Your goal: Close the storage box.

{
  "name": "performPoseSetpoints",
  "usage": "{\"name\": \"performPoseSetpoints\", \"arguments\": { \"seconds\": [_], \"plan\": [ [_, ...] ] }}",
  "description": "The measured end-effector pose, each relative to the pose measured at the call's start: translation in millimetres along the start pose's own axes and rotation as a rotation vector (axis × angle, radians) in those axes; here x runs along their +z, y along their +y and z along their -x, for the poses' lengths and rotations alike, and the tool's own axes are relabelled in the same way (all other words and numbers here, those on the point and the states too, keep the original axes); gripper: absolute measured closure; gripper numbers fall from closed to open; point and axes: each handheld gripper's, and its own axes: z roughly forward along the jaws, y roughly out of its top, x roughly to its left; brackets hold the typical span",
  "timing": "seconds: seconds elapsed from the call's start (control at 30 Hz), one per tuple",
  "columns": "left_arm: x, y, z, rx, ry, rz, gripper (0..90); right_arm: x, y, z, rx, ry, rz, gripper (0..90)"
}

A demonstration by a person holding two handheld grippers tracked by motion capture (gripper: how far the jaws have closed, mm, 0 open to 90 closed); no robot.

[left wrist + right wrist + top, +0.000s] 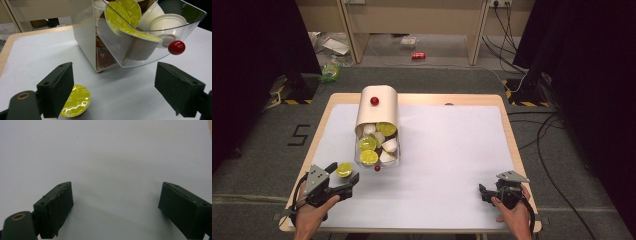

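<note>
A cream capsule dispenser (377, 112) stands on the white mat, its clear drawer (378, 150) pulled out toward me and full of yellow-lidded and white capsules. In the left gripper view the drawer (192, 17) carries a red knob (176, 47) on its front. One loose yellow-lidded capsule (344, 169) lies on the mat just left of the drawer. My left gripper (343, 176) is open around that spot; the capsule (76, 101) sits against the inner side of its left jaw. My right gripper (483, 193) is open over bare mat (112, 157) at the front right.
The wooden table's edge (512, 130) frames the mat. A second red knob (374, 101) tops the dispenser. Beyond the table, the floor holds a red can (418, 55), a green bag (330, 72) and cables (542, 130). Black curtains flank both sides.
</note>
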Motion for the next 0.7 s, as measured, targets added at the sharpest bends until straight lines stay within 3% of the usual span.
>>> {"name": "performPoseSetpoints", "arguments": {
  "seconds": [0.7],
  "plan": [
    [19.4,5.0,-0.8,-0.012,0.035,-0.005,16.0,0.1,0.0,0.0,-0.002,-0.001,0.0,12.6]
  ]
}}
